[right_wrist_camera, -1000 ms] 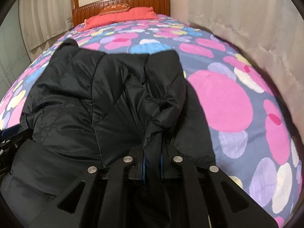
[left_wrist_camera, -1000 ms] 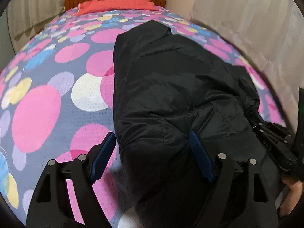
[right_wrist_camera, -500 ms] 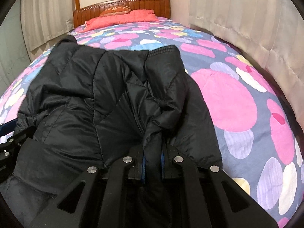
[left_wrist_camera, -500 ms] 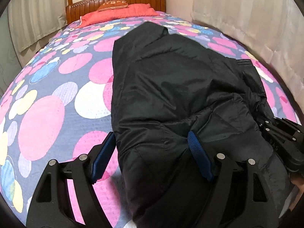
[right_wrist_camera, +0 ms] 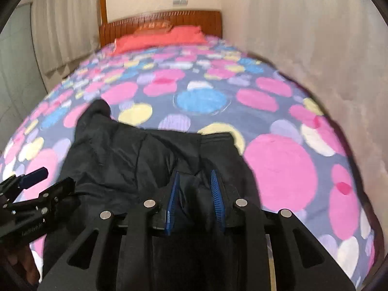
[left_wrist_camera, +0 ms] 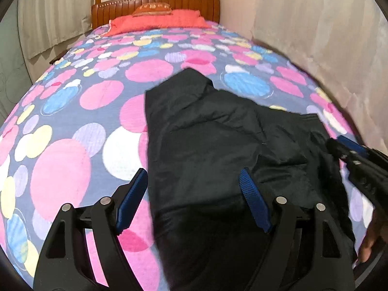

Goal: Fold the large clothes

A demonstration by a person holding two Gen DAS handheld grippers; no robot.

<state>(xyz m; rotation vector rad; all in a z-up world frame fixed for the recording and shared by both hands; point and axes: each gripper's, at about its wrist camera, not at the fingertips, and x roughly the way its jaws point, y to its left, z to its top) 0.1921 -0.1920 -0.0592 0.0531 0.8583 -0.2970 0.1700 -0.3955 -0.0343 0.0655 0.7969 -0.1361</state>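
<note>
Between the jaws of the left gripper (left_wrist_camera: pixel 194 191): near edge of the black jacket (left_wrist_camera: pixel 218 150), jaws spread wide, one blue pad over the bedspread to the left, the other over the cloth; no fold pinched. Whether the pads touch the cloth: cannot tell.

Between the jaws of the right gripper (right_wrist_camera: pixel 195 194): a raised ridge of jacket (right_wrist_camera: pixel 150 165) standing in a moderate gap, blue pads visible on both sides and apparently clear of the cloth. Judged released or nearly so, not clamped.

Beyond the jaws: jacket lying on the bed (left_wrist_camera: pixel 72 126), long axis running away from both grippers toward the headboard (left_wrist_camera: pixel 157 2), near end under the grippers, far end tapering to a point about mid-bed. Body partly folded, one flap laid across from the right; right border rumpled.

Relative position: left gripper over the jacket's left margin, right gripper over its right half, both at the near end, level with each other. Right gripper seen at the right edge of the left view, left gripper at the left edge of the right view.

Relation governing the coming move: garment straight ahead of both pairs of jaws, so any lengthwise fold calls for carrying the near hem forward along that axis. Neither arm clearly nearer.

Outer field: pillow (left_wrist_camera: pixel 160 21) at the headboard, curtain (left_wrist_camera: pixel 327 36) along the right.
</note>
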